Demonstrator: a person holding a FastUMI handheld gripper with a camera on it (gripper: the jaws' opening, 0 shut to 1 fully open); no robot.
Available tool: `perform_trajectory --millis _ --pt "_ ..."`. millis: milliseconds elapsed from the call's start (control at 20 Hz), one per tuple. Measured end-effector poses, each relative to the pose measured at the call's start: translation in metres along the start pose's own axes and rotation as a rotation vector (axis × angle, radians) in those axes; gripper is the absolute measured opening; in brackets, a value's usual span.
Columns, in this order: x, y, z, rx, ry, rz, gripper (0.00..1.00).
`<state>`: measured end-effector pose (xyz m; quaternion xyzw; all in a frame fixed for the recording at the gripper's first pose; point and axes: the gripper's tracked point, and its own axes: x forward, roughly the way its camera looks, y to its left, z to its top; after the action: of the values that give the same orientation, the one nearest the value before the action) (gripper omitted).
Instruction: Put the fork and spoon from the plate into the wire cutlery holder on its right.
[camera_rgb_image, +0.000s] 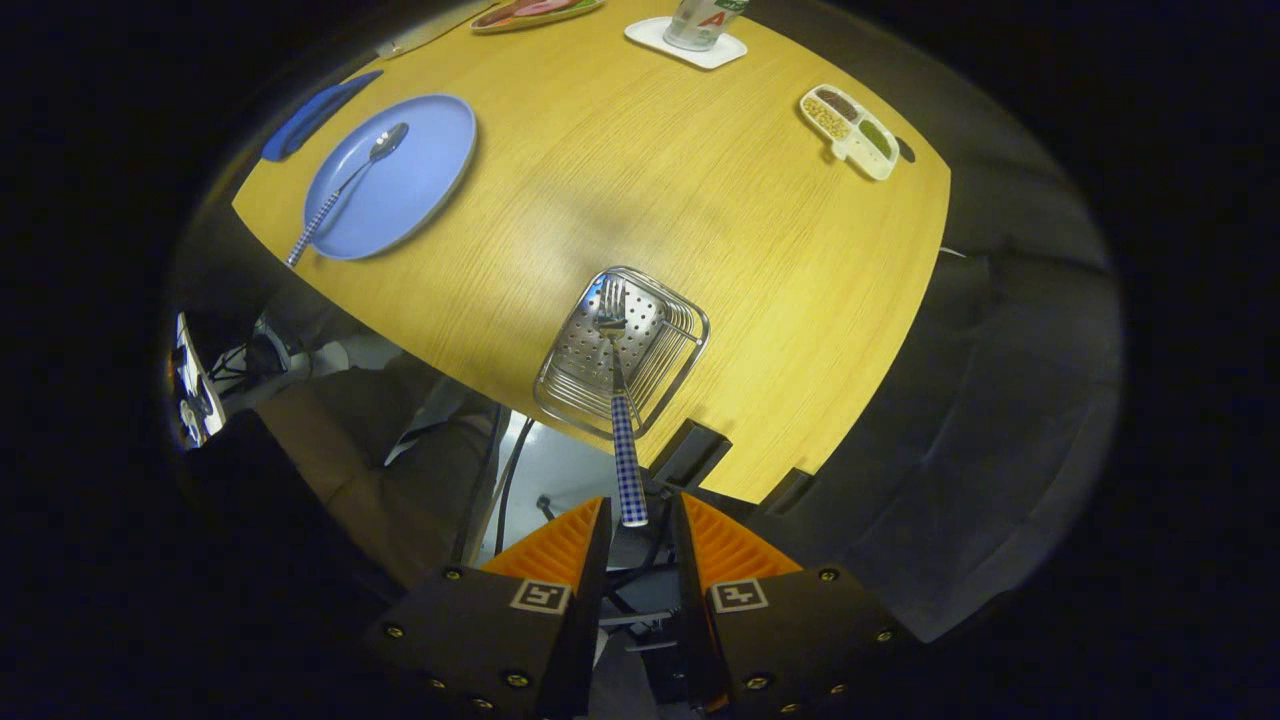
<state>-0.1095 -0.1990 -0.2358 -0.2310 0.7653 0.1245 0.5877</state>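
Note:
A fork (622, 400) with a blue-checked handle stands with its tines down in the wire cutlery holder (668, 365), near the table's near edge. The end of its handle reaches up between my fingertips. My gripper (640, 520) is open: the gap between the fingers is wider than the handle, and neither pad presses on it. A spoon (345, 185) with the same checked handle lies aslant on the blue plate (420, 170), far beyond the fingers and left of the holder.
The holder sits close to the edge of the wooden table (760, 260). A blue flat item (315, 115) lies left of the plate. A divided white dish (850, 130) of beans, a cup on a white coaster (690, 40) and another plate (535, 12) stand farther off.

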Motion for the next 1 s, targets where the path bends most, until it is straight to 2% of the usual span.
perform_trajectory --millis 100,250,300,350,450,650,1000 --pt "-0.014 0.004 0.0 0.044 -0.061 -0.025 0.36" --pt "-0.026 0.024 0.002 0.1 -0.144 -0.008 0.85" --pt "-0.028 0.034 0.003 0.114 -0.174 0.007 0.85" --pt "-0.034 0.042 0.008 0.12 -0.216 0.01 0.99" --pt "-0.036 0.056 0.017 0.144 -0.289 -0.006 0.97" --pt "-0.048 0.092 0.018 0.151 -0.308 0.0 0.98" --pt "-0.065 0.147 0.058 0.157 -0.451 0.038 0.97"
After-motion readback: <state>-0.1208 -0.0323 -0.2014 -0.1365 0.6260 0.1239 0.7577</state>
